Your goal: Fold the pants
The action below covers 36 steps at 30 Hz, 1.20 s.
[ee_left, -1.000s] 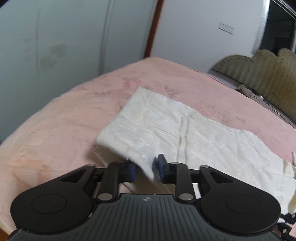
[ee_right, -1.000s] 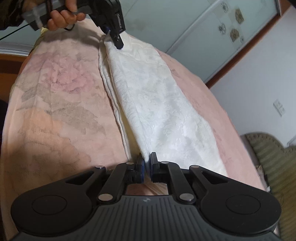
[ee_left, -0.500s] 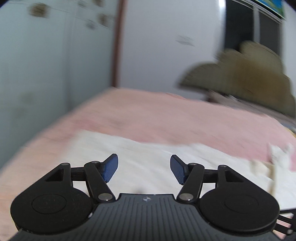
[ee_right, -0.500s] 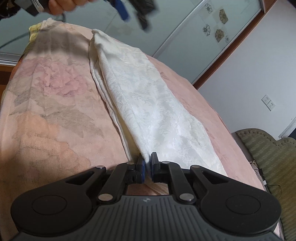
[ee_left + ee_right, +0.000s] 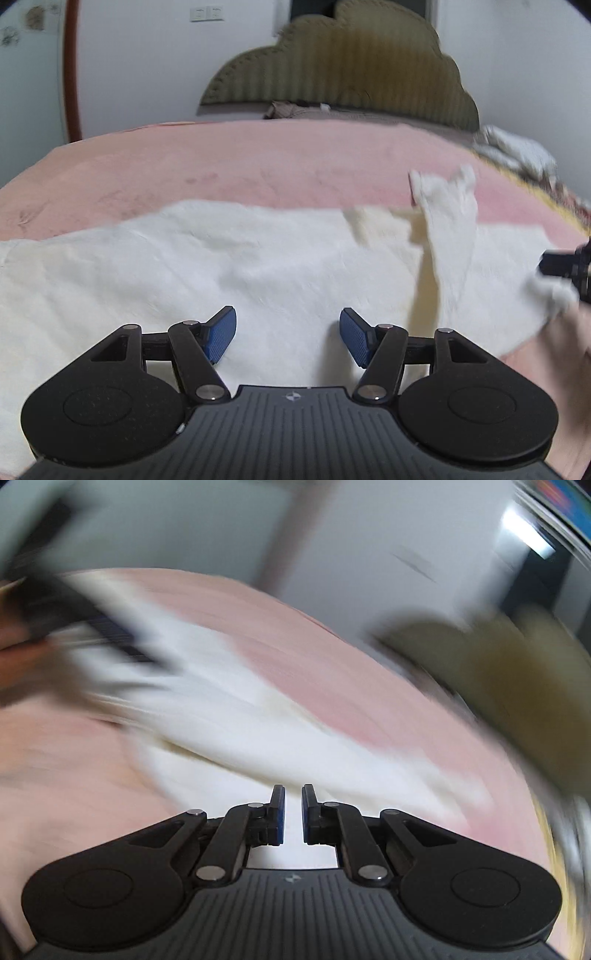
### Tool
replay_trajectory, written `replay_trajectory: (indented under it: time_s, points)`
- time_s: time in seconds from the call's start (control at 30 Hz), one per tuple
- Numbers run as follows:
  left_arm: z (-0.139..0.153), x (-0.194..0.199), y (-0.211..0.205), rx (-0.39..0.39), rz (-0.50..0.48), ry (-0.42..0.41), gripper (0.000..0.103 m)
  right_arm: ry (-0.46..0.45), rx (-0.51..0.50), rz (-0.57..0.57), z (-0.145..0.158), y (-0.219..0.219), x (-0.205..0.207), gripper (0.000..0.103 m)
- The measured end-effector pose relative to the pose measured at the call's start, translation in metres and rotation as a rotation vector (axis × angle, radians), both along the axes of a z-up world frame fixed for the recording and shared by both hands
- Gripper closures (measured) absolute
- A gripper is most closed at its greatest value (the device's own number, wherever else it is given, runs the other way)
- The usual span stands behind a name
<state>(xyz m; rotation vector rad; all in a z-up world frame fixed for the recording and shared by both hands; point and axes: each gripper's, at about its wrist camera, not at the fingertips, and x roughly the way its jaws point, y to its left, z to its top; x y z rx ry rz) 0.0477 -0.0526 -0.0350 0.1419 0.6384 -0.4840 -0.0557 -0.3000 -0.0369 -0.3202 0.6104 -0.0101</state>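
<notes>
One pair of white pants (image 5: 258,266) lies lengthwise on the pink bed (image 5: 258,158). The left gripper (image 5: 287,334) has let go of its end and now hovers open above the cloth. The right gripper (image 5: 293,814) stays clamped on the other end, which it has lifted clear. Judgement: fold-over in progress.

text: none legible | signs: none — both views blurred
</notes>
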Motion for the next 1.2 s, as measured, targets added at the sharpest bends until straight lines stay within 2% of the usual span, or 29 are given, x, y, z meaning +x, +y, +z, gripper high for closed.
replay_trajectory:
  time_s: [0.07,0.1,0.23,0.33,0.4,0.5,0.53,0.6,0.67,0.7,0.73,0.87,1.0,1.13,1.2]
  points:
    - [0.0,-0.005,-0.001,0.017,-0.01,-0.019,0.038,0.096,0.079,-0.176,-0.014,-0.042,0.001,0.094]
    - [0.002,-0.005,-0.001,0.004,-0.018,-0.017,0.038,0.16,0.118,-0.227,-0.022,-0.057,0.0,0.094]
    - [0.015,-0.003,-0.007,-0.095,-0.087,-0.003,0.037,0.055,0.24,-0.248,-0.012,-0.07,-0.013,0.093]
    - [0.02,-0.003,-0.027,-0.128,-0.177,0.018,0.037,-0.029,0.327,-0.23,0.003,-0.07,0.003,0.093]
    - [0.017,-0.004,-0.044,-0.137,-0.242,0.038,0.037,-0.063,0.344,-0.222,0.012,-0.069,0.022,0.093]
    - [0.003,-0.005,-0.07,-0.11,-0.296,0.042,0.039,-0.093,0.312,-0.194,0.024,-0.064,0.057,0.093]
    - [-0.002,-0.005,-0.078,-0.102,-0.31,0.049,0.044,-0.1,0.297,-0.189,0.027,-0.062,0.073,0.091]
    - [-0.013,-0.005,-0.09,-0.103,-0.338,0.067,0.054,-0.098,0.297,-0.193,0.03,-0.062,0.104,0.079]
    - [-0.021,-0.007,-0.098,-0.099,-0.348,0.057,0.055,-0.095,0.342,-0.208,0.03,-0.068,0.134,0.045]
    - [-0.024,-0.009,-0.1,-0.093,-0.348,0.039,0.055,-0.086,0.359,-0.227,0.029,-0.073,0.151,0.039]
    - [-0.026,-0.01,-0.102,-0.086,-0.348,0.022,0.055,-0.077,0.366,-0.247,0.027,-0.077,0.166,0.038]
    - [-0.034,-0.011,-0.105,-0.09,-0.352,-0.003,0.055,0.004,0.392,-0.351,0.013,-0.097,0.229,0.038]
    - [-0.035,-0.005,-0.104,-0.115,-0.374,0.018,0.044,0.107,0.425,-0.459,-0.006,-0.111,0.272,0.038]
    - [-0.035,-0.004,-0.1,-0.137,-0.377,0.028,0.043,0.147,0.329,-0.458,-0.021,-0.105,0.29,0.039]
    - [-0.034,-0.007,-0.098,-0.149,-0.374,0.03,0.044,0.117,0.296,-0.451,-0.02,-0.103,0.285,0.071]
